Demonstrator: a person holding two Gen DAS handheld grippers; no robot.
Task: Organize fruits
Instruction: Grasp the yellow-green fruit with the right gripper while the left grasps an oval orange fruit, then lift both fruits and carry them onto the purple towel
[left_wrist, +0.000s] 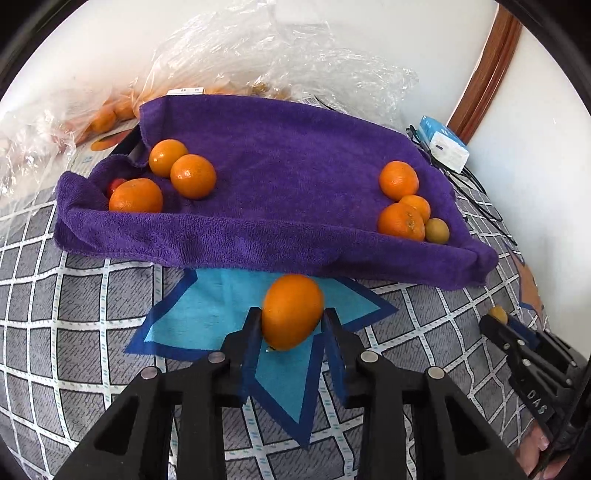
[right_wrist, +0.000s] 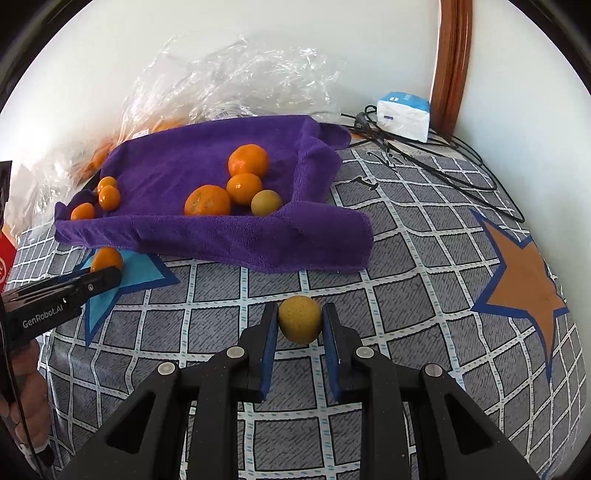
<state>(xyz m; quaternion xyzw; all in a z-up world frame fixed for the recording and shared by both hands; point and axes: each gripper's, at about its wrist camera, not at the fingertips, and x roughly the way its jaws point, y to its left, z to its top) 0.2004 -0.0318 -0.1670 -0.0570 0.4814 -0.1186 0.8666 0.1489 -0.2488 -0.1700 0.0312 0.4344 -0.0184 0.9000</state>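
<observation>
Grey checked bedding (right_wrist: 406, 258) carries a purple towel (left_wrist: 288, 177) with oranges clustered at both ends. Left gripper (left_wrist: 291, 319) pinches a smooth orange (left_wrist: 291, 310) above a blue star print, just before the towel. Right gripper (right_wrist: 300, 325) pinches a small, dull yellow fruit (right_wrist: 299, 319) over the bedding.

Seven oranges (left_wrist: 193, 176) total: six on the purple towel (left_wrist: 280, 155), one off it. Two yellowish-green round fruits (right_wrist: 266, 202), one small red fruit (left_wrist: 115, 183), two grippers (left_wrist: 291, 321), one white-and-blue box (right_wrist: 403, 115).
</observation>
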